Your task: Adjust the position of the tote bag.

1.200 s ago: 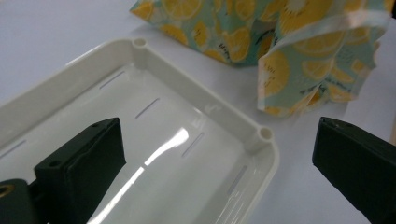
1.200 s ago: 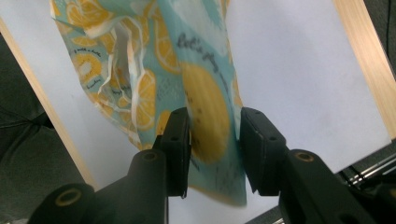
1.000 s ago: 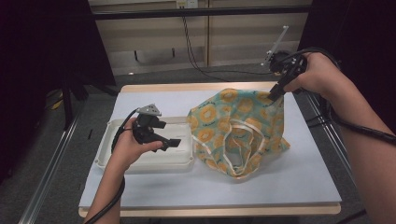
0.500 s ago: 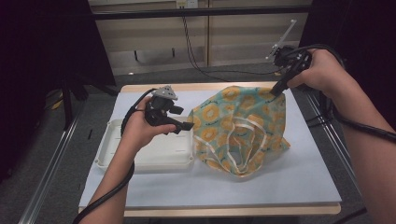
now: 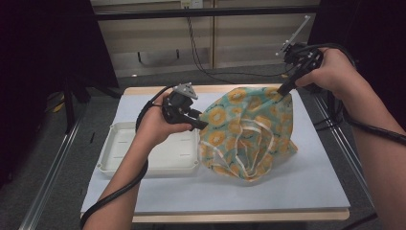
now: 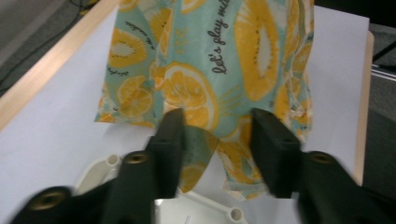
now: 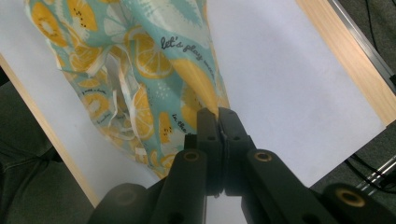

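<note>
A teal cloth [image 5: 249, 129] printed with orange fruit slices and fitted with white straps hangs over the white table sheet. My right gripper [image 5: 283, 90] is shut on its far top corner and holds it lifted; the right gripper view shows the jaws [image 7: 218, 116] pinched on the fabric [image 7: 140, 60]. My left gripper [image 5: 202, 126] stands open at the cloth's left edge. In the left gripper view a flap of cloth [image 6: 210, 70] hangs between the two spread fingers [image 6: 172, 140], with the gripper [image 6: 217, 128] not closed on it.
A shallow white tray [image 5: 124, 143] lies on the left of the table, under my left hand; its corner [image 6: 107, 163] shows below the left jaws. The wooden table edge [image 5: 239, 215] runs along the front. Cables trail behind the table.
My left gripper has travelled from above the tray to the right and up, reaching the cloth's left edge. The right gripper has lifted the cloth corner higher.
</note>
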### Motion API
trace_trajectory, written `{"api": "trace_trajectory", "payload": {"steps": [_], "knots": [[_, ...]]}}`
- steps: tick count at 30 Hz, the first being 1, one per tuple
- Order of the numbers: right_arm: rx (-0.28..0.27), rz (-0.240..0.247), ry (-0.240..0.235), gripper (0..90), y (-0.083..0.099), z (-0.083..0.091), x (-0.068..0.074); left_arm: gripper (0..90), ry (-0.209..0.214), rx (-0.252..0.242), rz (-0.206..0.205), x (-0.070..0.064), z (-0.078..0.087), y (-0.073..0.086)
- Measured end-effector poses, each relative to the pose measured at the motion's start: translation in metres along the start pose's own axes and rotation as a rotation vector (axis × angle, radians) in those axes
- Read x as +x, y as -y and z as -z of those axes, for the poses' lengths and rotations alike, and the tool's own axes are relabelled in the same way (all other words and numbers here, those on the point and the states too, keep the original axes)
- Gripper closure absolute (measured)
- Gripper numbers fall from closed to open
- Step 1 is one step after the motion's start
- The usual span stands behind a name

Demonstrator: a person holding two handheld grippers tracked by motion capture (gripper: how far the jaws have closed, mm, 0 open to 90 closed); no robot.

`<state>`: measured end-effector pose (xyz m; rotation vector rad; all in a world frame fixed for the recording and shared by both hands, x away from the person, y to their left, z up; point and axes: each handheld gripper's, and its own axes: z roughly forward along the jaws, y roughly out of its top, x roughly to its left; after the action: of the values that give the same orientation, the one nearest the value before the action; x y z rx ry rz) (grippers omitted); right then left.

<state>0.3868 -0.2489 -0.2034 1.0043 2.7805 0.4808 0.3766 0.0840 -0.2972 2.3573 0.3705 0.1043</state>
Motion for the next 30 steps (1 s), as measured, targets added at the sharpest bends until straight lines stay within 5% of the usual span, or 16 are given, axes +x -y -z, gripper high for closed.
{"api": "trace_trajectory", "payload": {"steps": [2, 6, 18, 30], "knots": [[-0.007, -0.004, -0.004, 88.8, 0.001, 0.000, -0.001, 75.7, 0.026, 0.005, 0.020, 0.003, -0.001, -0.002], [-0.022, -0.029, -0.011, 88.8, 0.003, -0.001, -0.003, 88.5, 0.029, 0.000, 0.031, 0.008, 0.000, -0.008], [-0.051, -0.062, -0.012, 90.0, 0.011, 0.012, -0.013, 89.4, 0.010, -0.025, 0.054, 0.021, 0.025, -0.034], [-0.063, -0.069, -0.014, 88.9, 0.016, 0.013, -0.015, 89.2, 0.024, -0.030, 0.075, 0.025, 0.026, -0.032]]}}
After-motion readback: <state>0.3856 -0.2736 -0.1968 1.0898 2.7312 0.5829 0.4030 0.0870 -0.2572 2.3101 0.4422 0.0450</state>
